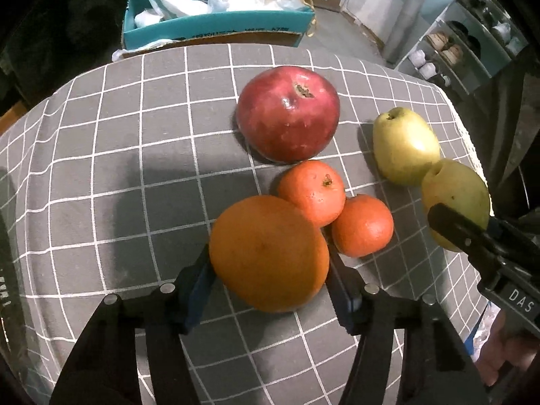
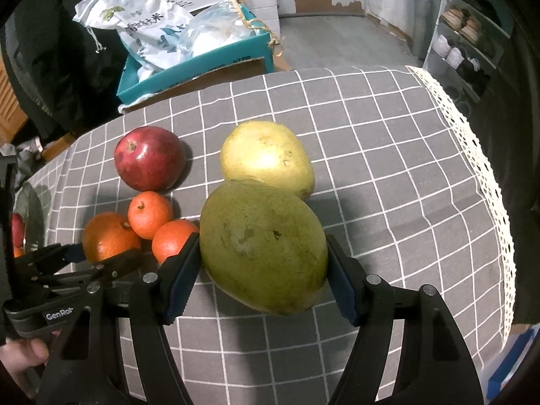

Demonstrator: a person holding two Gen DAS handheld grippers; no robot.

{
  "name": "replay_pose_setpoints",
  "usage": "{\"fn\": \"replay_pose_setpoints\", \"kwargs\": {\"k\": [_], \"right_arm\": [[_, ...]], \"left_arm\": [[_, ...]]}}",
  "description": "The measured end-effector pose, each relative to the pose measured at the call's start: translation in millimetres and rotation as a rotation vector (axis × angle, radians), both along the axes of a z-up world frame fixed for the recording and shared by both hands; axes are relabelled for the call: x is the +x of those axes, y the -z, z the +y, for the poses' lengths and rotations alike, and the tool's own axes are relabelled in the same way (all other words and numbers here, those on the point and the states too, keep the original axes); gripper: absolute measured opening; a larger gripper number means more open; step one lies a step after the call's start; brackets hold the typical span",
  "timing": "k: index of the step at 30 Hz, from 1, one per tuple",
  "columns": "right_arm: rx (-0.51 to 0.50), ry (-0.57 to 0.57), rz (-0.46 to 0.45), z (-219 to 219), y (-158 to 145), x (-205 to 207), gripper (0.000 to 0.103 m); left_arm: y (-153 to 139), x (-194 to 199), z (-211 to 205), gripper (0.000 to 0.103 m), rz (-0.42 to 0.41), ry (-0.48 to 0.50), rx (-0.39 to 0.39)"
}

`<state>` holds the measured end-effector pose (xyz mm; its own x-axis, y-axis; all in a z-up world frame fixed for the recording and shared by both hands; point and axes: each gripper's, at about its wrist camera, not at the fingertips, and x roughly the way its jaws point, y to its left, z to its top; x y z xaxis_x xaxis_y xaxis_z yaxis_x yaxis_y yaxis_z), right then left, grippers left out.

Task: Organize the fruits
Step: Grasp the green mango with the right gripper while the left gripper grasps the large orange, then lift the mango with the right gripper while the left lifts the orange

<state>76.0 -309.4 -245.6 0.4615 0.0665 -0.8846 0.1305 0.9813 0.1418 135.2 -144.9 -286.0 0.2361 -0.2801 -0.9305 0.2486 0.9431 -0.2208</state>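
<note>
My left gripper (image 1: pixel 270 270) is shut on a large orange (image 1: pixel 268 253), held against two small tangerines (image 1: pixel 312 192) (image 1: pixel 362 224). A red pomegranate (image 1: pixel 288 113) lies behind them. My right gripper (image 2: pixel 261 263) is shut on a green pear (image 2: pixel 263 246), right in front of a yellow pear (image 2: pixel 266 157) on the cloth. In the right wrist view the pomegranate (image 2: pixel 150 158), the tangerines (image 2: pixel 150 214) and the orange (image 2: pixel 108 236) sit at the left, with the left gripper (image 2: pixel 101 256) around the orange. In the left wrist view the right gripper (image 1: pixel 452 222) holds the green pear (image 1: pixel 455 199) beside the yellow pear (image 1: pixel 405 145).
The table has a grey checked cloth (image 2: pixel 388 168) with a lace edge (image 2: pixel 486 175) at the right. A teal box (image 1: pixel 216 30) with plastic bags stands beyond the table's far edge. A shoe rack (image 2: pixel 469 37) stands at the far right.
</note>
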Motion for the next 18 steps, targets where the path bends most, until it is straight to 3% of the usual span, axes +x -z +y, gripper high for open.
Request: {"fn": "replay_pose_setpoints", "kwargs": {"k": [18], "right_arm": [[-0.072, -0.055, -0.069, 19.2, -30.8, -10.3, 0.071]], "left_arm": [[-49.5, -8.2, 25.8, 0.062, -0.131, -0.068, -0.003]]}}
